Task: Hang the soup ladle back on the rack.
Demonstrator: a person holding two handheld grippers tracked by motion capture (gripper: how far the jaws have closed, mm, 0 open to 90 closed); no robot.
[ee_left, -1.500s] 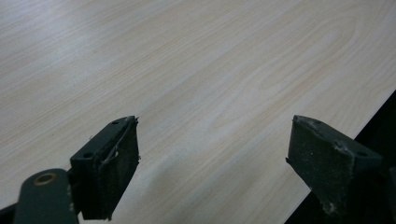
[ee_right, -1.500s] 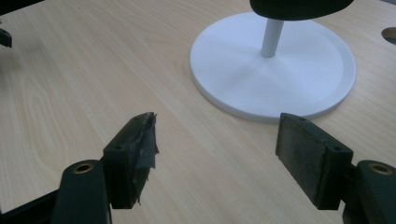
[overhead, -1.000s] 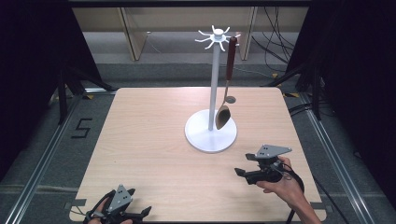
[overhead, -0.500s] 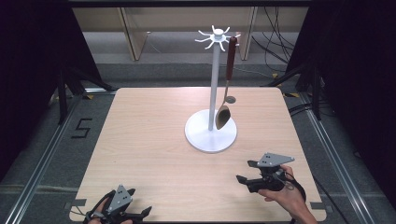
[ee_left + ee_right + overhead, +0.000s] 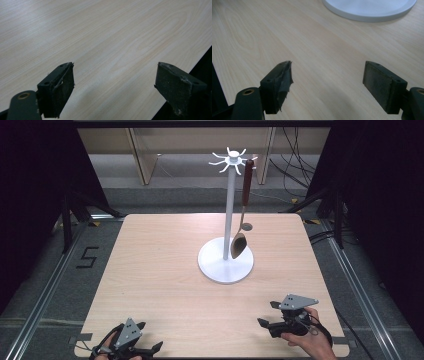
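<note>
Hanging from a white hooked stand (image 5: 229,220), a brown wooden-handled spoon (image 5: 242,215).

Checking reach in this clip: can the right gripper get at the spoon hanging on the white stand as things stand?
Probably yes. The right gripper is open and empty, and bare table lies between it and the spoon, which hangs on the stand's right side, facing that hand.

A spoon (image 5: 239,245) hangs from the stand (image 5: 226,265) (mid-table (image 5: 150,285), toward the far edge).
</note>
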